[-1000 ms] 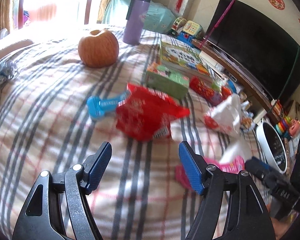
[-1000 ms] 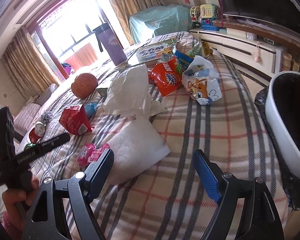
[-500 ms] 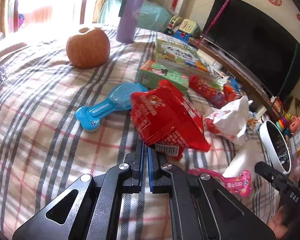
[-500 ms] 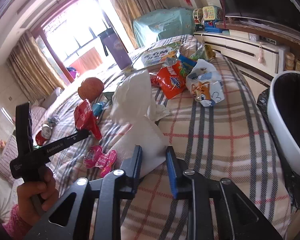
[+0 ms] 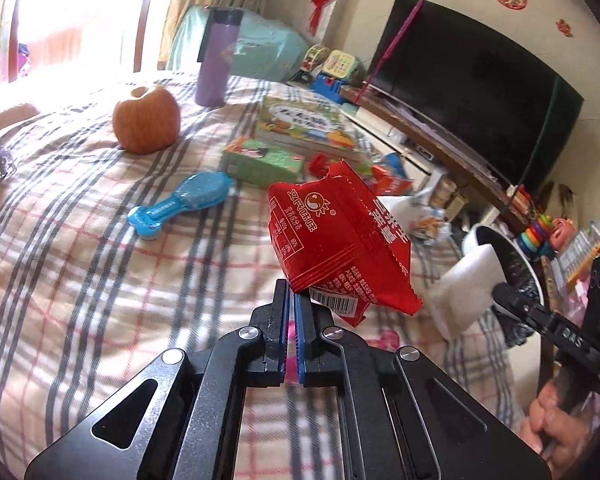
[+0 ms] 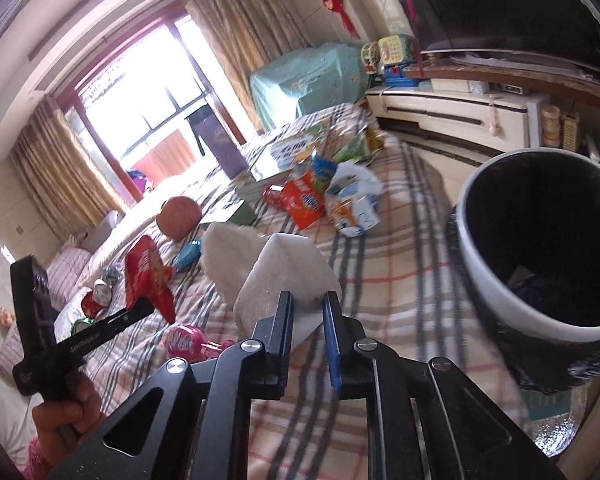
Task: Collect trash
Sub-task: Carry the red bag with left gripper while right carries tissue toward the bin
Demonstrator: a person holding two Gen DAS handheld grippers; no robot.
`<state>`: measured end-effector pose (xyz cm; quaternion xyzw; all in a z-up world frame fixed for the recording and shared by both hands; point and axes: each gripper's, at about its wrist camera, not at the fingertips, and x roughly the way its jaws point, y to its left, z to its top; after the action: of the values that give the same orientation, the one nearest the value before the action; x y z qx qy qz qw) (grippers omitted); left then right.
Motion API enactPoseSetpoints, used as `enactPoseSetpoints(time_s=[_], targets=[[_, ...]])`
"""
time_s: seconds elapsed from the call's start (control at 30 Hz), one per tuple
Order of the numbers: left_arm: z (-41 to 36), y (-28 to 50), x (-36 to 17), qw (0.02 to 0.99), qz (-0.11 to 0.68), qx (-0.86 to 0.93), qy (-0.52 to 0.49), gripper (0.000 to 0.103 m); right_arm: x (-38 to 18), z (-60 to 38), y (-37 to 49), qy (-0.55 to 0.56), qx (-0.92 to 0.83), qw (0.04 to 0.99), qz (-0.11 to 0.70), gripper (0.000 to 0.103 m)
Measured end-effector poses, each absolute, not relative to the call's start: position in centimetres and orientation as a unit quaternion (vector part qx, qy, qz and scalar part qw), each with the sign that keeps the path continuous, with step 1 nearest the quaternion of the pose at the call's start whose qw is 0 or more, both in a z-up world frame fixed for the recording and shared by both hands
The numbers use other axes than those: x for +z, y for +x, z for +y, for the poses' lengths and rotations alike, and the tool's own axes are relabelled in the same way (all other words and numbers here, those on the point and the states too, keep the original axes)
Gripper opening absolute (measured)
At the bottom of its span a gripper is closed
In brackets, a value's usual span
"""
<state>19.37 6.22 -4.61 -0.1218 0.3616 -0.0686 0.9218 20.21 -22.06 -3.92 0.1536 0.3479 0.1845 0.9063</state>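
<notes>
Clearly, what mattered was where the bin (image 6: 540, 248) lay: off the bed's (image 6: 400, 240) right edge, to the right of both grippers and nearer my right one. My right gripper (image 6: 308, 316) was closing on the white tissue (image 6: 288, 276), which sat between its pads, lifted clear of the bed. My left gripper (image 5: 292, 312) was fully clamped on 1 corner of the red snack wrapper (image 5: 336, 240), which hung above the bed's middle, farther from the bin.

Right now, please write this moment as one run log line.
left gripper: shut on red snack packet | right gripper: closing on white tissue | bin: beside bed
</notes>
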Motion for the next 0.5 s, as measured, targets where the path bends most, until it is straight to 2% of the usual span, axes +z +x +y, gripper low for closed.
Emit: enactPoseSetpoints(time_s=[0.5], targets=[[-0.3,18.5,-4.4,0.912,0.375,-0.136,-0.094,0.002,-3.8,-26.9,18.5,0.177,0.148,0.913,0.337,0.015]])
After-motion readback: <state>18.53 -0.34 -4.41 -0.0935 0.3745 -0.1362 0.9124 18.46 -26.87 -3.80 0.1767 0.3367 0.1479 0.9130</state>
